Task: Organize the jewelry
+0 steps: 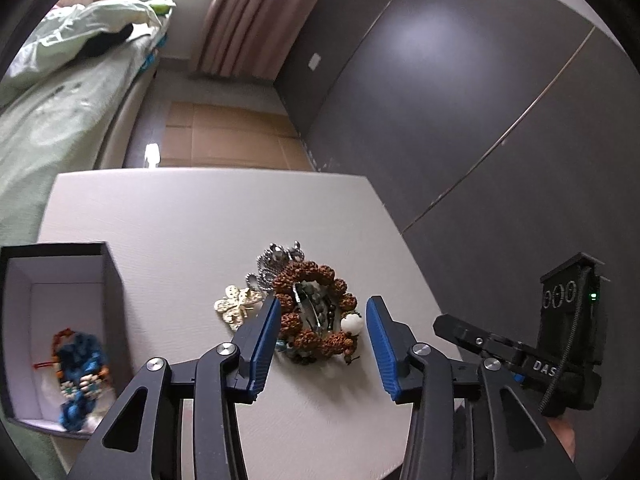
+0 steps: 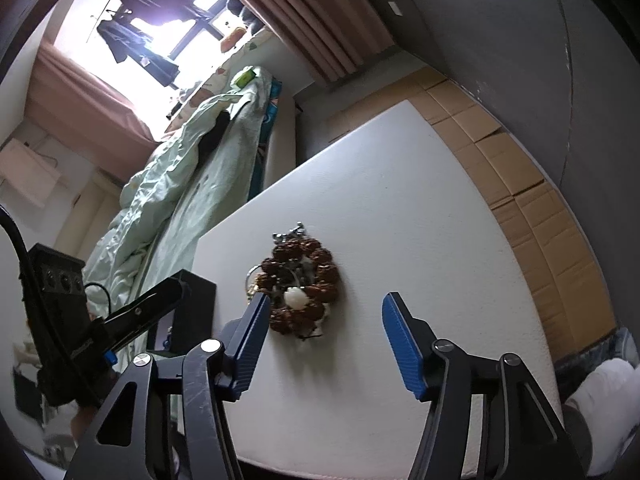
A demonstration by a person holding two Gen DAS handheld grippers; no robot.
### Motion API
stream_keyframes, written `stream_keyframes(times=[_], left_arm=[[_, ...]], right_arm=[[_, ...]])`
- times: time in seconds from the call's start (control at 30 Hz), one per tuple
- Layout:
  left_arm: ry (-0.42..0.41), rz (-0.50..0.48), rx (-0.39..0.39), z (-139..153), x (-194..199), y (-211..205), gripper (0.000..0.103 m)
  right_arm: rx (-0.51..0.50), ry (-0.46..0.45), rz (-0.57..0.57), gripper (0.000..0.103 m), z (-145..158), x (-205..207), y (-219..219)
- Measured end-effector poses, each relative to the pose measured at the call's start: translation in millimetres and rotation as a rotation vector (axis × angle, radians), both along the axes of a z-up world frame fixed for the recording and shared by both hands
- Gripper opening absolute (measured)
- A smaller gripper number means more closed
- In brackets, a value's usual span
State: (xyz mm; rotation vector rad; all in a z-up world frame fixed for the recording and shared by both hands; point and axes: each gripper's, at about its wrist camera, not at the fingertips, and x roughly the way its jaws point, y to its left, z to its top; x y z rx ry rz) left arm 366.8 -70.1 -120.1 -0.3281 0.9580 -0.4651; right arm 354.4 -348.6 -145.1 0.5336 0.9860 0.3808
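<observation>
Left hand-held gripper (image 1: 322,344) and right hand-held gripper (image 2: 324,340), both spread, flank the brown bead bracelet (image 1: 316,316) mid-counter (image 1: 180,216). Only the left view shows inside the black box (image 1: 108,276) at the left edge: blue jewelry (image 1: 80,372).

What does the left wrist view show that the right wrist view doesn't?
Left wrist only: the box interior holding a blue beaded piece, and a pale butterfly ornament. Right wrist only: the window and hanging clothes. Both: the brown bead bracelet on the white table, silver jewelry behind it, both hand-held grippers open.
</observation>
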Motion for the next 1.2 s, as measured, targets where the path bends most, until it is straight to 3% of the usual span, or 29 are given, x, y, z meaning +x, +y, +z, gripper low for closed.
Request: stream_keyframes(times=[0.33, 0.43, 0.57, 0.83, 1.2], left_arm=[[0.064, -0.012, 0.075, -25.9, 20.1, -31.8, 0.035], [0.089, -0.01, 0.104, -32.7, 23.1, -35.2, 0.005], [0.065, -0.007, 0.103, -26.1, 17.2, -31.4, 0.001], [0.009, 0.01, 0.089, -1.2, 9.9, -13.4, 0.001], [-0.024, 0.086, 0.075, 15.8, 1.3, 27.8, 0.001]], right_arm=[[0.016, 0.026, 0.005, 0.054, -10.4, 10.7, -1.2], [0.021, 0.027, 0.008, 0.054, -11.2, 14.7, 2.4], [0.033, 0.042, 0.021, 0.054, -15.6, 26.2, 6.3], [-0.039, 0.052, 0.086, 0.051, -16.0, 49.2, 29.8], [-0.23, 0.072, 0.202, 0.041, -24.3, 71.5, 66.4]])
